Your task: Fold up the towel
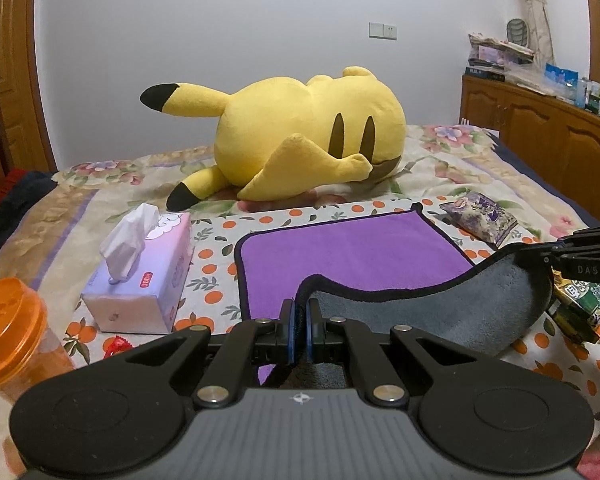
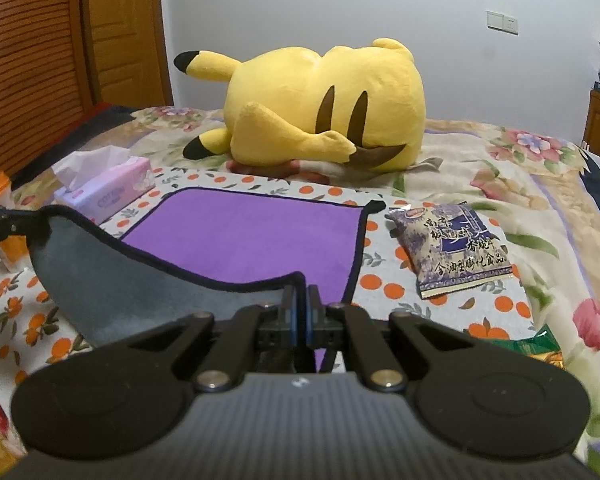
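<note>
A purple towel (image 1: 352, 256) with a grey underside and dark trim lies on the bed; it also shows in the right wrist view (image 2: 244, 240). Its near edge is lifted, grey side up. My left gripper (image 1: 300, 312) is shut on the near left corner. My right gripper (image 2: 300, 300) is shut on the near right corner; it also shows at the right edge of the left wrist view (image 1: 540, 254). The left gripper shows at the left edge of the right wrist view (image 2: 24, 226). The lifted edge sags between the two grippers.
A yellow plush toy (image 1: 308, 140) lies beyond the towel. A tissue box (image 1: 144, 276) and an orange-lidded jar (image 1: 12, 320) stand to the left. A purple snack bag (image 2: 452, 248) and a green packet (image 1: 584, 304) lie to the right. A wooden cabinet (image 1: 540, 128) stands at far right.
</note>
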A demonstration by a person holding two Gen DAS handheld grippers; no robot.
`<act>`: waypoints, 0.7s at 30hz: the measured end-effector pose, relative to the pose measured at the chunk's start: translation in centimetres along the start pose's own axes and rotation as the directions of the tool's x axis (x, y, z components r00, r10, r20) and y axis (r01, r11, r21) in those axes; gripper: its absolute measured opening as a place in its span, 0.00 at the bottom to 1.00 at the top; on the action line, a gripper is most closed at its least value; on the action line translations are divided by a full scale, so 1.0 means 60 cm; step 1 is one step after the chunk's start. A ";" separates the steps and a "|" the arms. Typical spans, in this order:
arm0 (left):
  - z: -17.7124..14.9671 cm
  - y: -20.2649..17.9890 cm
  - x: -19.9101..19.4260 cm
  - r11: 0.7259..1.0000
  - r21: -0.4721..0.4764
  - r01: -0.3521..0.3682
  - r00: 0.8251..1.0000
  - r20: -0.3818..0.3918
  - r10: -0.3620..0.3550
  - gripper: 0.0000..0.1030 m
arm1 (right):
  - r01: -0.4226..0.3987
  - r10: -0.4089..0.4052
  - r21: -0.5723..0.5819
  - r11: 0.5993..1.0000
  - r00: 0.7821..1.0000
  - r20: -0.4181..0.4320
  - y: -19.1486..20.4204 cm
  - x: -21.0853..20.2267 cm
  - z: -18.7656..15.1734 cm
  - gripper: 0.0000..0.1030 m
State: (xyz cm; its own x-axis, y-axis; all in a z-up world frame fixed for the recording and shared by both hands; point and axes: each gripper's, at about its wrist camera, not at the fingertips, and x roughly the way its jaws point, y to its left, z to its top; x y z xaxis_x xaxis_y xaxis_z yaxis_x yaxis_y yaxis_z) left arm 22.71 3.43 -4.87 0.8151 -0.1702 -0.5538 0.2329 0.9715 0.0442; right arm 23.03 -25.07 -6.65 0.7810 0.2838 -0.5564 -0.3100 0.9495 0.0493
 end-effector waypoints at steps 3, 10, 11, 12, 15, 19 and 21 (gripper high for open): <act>0.002 0.005 0.007 1.000 -0.001 0.001 1.000 -0.002 -0.001 0.06 | -0.001 0.001 -0.003 1.000 1.000 -0.002 -0.003 0.009 0.002 0.05; 0.013 0.011 0.016 1.000 -0.004 0.006 1.000 0.005 -0.006 0.06 | -0.002 0.002 0.002 1.000 1.000 0.011 -0.012 0.017 0.014 0.05; 0.016 0.010 0.018 1.000 -0.003 0.005 1.000 0.006 -0.005 0.06 | -0.003 0.003 0.003 1.000 1.000 0.013 -0.011 0.016 0.016 0.05; 0.020 0.010 0.017 1.000 -0.005 0.005 1.000 0.011 -0.004 0.06 | -0.004 0.004 0.003 1.000 1.000 0.017 -0.011 0.015 0.019 0.05; 0.033 0.008 0.012 1.000 -0.004 0.017 0.999 0.033 -0.017 0.06 | -0.014 0.014 -0.001 1.000 0.999 0.039 -0.007 0.008 0.030 0.05; 0.045 0.004 0.008 1.000 0.003 0.024 0.998 0.051 -0.025 0.06 | -0.022 0.023 -0.002 1.000 0.997 0.070 -0.006 -0.001 0.047 0.05; 0.050 0.004 0.009 1.000 0.004 0.026 0.998 0.055 -0.026 0.06 | -0.024 0.024 -0.003 1.000 0.996 0.083 -0.007 -0.003 0.054 0.05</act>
State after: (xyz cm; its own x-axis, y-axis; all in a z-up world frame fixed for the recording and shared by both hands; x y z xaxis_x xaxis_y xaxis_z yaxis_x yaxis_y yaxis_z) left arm 24.81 3.06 -2.65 0.8366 -0.2046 -0.5082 0.2562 0.9661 0.0328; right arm 24.78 -25.09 -3.87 0.8157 0.3166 -0.4841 -0.3300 0.9421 0.0600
